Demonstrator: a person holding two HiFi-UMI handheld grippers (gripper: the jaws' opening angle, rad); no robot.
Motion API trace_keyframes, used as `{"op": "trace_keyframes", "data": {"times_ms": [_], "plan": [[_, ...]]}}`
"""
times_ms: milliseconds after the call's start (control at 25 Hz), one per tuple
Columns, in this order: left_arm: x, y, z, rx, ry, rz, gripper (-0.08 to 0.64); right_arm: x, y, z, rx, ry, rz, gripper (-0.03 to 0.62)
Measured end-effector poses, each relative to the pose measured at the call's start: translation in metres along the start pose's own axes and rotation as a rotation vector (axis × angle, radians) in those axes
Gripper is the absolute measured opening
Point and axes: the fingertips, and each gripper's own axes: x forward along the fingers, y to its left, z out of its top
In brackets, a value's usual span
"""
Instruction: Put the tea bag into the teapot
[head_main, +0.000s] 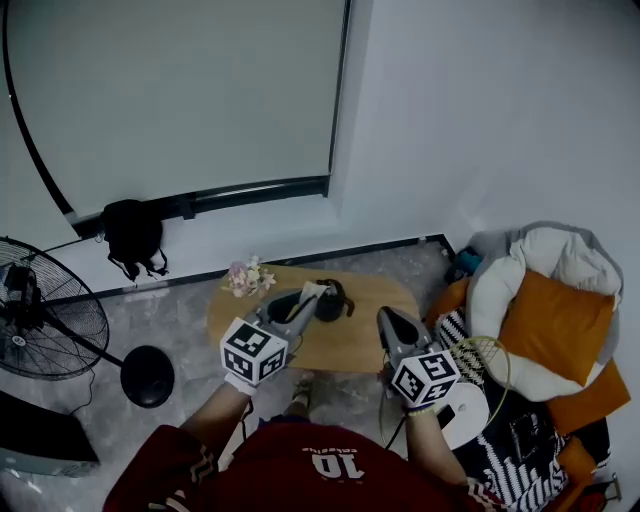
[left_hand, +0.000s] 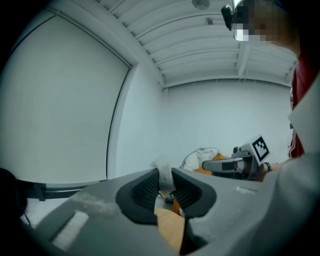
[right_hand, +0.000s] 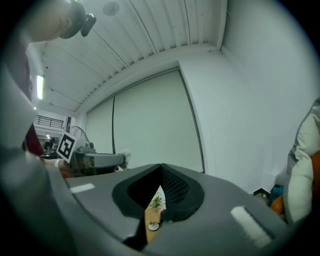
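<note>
Left hand-held gripper: clamped on tea bag, just beside teapot on tabletop, frame centre | right hand-held gripper: jaws together, empty

Pale walls, grey floor, oval wooden counter.
Fan left of the left tongs; cushioned seat right of the right tongs — blind-covered window beyond.

Red numbered jersey; grey left gripper, right gripper with marker cubes
</note>
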Motion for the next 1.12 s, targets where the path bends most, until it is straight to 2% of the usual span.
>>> {"op": "trace_keyframes", "data": {"times_ms": [360, 600, 1120], "plan": [[0.025, 0.012, -0.014, 0.032, 0.049, -0.019, 0.071, 0.011, -0.014, -0.007, 0.022, 0.012, -0.003, 0.002], [0.053, 0.030, -0.025, 0.001, 0.062, -0.023, 0.071, 0.024, -0.032, -0.019, 0.042, 0.030, -0.022, 0.002], [0.113, 0.066, -0.091, -0.040, 0.174, -0.028, 0.071, 0.064, -0.076, -0.055, 0.086, 0.079, -0.063, 0.002]]}}
